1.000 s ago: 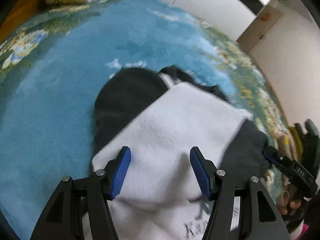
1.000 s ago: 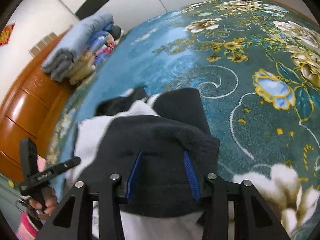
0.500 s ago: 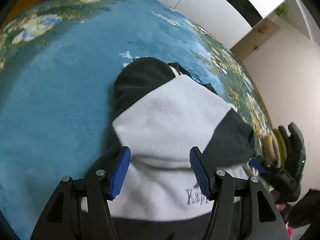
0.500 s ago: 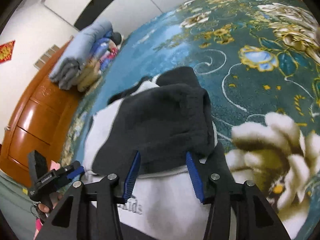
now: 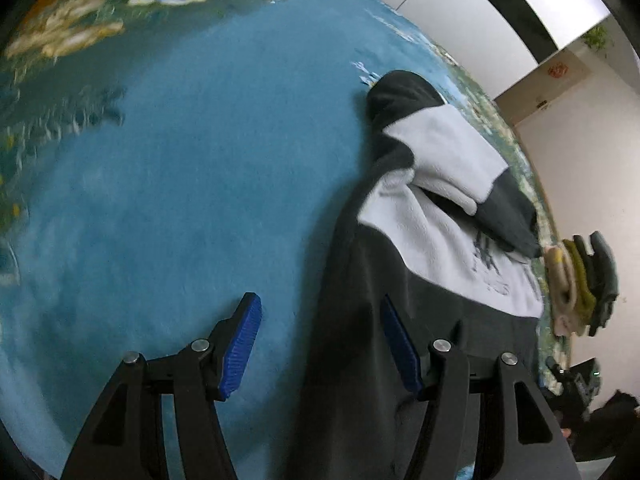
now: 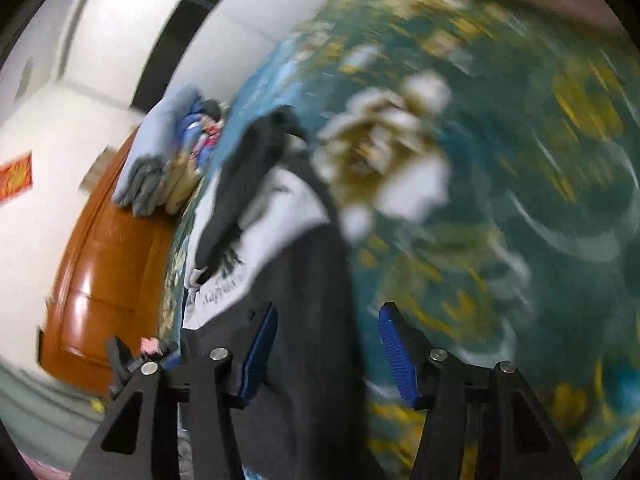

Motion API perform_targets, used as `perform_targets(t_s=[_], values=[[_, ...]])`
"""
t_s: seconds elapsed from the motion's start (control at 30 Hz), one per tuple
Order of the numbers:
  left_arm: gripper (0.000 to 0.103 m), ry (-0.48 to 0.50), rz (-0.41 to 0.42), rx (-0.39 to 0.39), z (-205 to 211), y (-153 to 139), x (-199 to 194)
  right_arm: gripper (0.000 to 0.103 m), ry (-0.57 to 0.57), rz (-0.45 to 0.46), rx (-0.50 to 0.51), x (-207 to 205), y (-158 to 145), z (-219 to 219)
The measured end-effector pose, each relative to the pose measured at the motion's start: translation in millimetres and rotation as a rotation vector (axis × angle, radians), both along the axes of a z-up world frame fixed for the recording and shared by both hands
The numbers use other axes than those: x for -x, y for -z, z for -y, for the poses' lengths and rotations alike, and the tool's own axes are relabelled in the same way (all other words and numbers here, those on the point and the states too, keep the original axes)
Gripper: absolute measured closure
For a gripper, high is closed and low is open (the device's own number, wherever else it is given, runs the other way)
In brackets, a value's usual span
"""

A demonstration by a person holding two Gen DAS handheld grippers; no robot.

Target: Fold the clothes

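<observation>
A black and white fleece sweatshirt [image 5: 436,240] lies flat on the blue flowered blanket [image 5: 160,200], both sleeves folded across its chest. My left gripper [image 5: 322,346] is open over the garment's left edge near the dark lower part; its right pad [image 5: 396,348] is above cloth and its left pad is above bare blanket. In the blurred right wrist view the sweatshirt [image 6: 288,216] runs away from my right gripper [image 6: 328,354]. Its jaws are opening, and the dark right edge lies between them without being pressed.
A stack of folded clothes [image 5: 580,280] sits at the blanket's right edge. Folded blankets [image 6: 160,160] are piled at the far end beside an orange wooden board [image 6: 108,280]. White walls surround the blanket. A hand with the other gripper [image 6: 128,360] shows at the lower left.
Both grippers pulled back from the chest toward the lower part, the left sliding to the left edge and the right to the right edge. The right jaws widened, leaving the dark sleeve folded on the chest.
</observation>
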State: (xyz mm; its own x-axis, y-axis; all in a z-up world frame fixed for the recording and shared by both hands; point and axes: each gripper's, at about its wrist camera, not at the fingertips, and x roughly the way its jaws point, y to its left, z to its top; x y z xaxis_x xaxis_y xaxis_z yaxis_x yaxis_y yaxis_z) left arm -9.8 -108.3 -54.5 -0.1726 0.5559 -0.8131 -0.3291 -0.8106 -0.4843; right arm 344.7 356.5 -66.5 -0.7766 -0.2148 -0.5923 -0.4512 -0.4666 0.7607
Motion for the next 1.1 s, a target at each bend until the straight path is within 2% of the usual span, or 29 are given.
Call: perform_targets(t_s=[0.07, 0.17, 0.33, 0.43, 0.5, 0.57, 0.67, 0.73, 0.8, 0.9, 0.93, 0.97, 1.1], values=[[0.033, 0.020, -0.006, -0.018, -2.0, 2.0, -7.0, 0.046, -0.013, -0.029, 0.034, 0.1, 2.0, 3.6], [0.032, 0.034, -0.014, -0.021, -5.3, 2.9, -13.3, 0.046, -0.075, -0.044, 0.048, 10.8, 5.4, 16.1], [0.031, 0.059, 0.093, -0.119, 1.0, 11.7, -24.1, 0.047, -0.147, -0.073, 0.050, 15.5, 8.3, 38.6], [0.031, 0.052, 0.105, -0.137, 7.2, 13.8, -33.3, 0.052, -0.171, -0.084, 0.069, 13.0, 12.3, 46.2], [0.032, 0.046, 0.123, -0.156, 11.8, 14.0, -38.5, 0.067, -0.151, -0.083, 0.088, 8.8, 17.5, 46.2], [0.033, 0.047, 0.135, -0.168, 14.5, 14.8, -44.5, 0.076, -0.126, -0.084, 0.123, 3.5, 23.7, 44.4], [0.034, 0.043, 0.133, -0.176, 18.0, 16.0, -55.0, 0.081, -0.094, -0.102, 0.180, -2.5, 30.9, 41.7], [0.034, 0.036, 0.135, -0.189, 19.4, 17.4, -61.0, 0.081, -0.100, -0.102, 0.188, 0.2, 31.1, 43.7], [0.040, 0.024, 0.145, -0.195, 22.6, 19.1, -63.6, 0.081, -0.115, -0.098, 0.175, 1.8, 29.4, 47.1], [0.062, -0.003, 0.159, -0.188, 28.0, 22.0, -67.3, 0.081, -0.124, -0.097, 0.178, 3.0, 27.7, 50.1], [0.073, -0.015, 0.165, -0.183, 30.3, 23.0, -67.7, 0.081, -0.127, -0.097, 0.180, 2.7, 27.3, 50.7], [0.077, -0.026, 0.170, -0.178, 32.6, 23.9, -68.1, 0.081, -0.132, -0.093, 0.178, 2.8, 27.2, 52.1], [0.077, -0.016, 0.147, -0.137, 30.8, 22.2, -72.2, 0.081, -0.151, -0.075, 0.165, 3.3, 27.1, 57.1]])
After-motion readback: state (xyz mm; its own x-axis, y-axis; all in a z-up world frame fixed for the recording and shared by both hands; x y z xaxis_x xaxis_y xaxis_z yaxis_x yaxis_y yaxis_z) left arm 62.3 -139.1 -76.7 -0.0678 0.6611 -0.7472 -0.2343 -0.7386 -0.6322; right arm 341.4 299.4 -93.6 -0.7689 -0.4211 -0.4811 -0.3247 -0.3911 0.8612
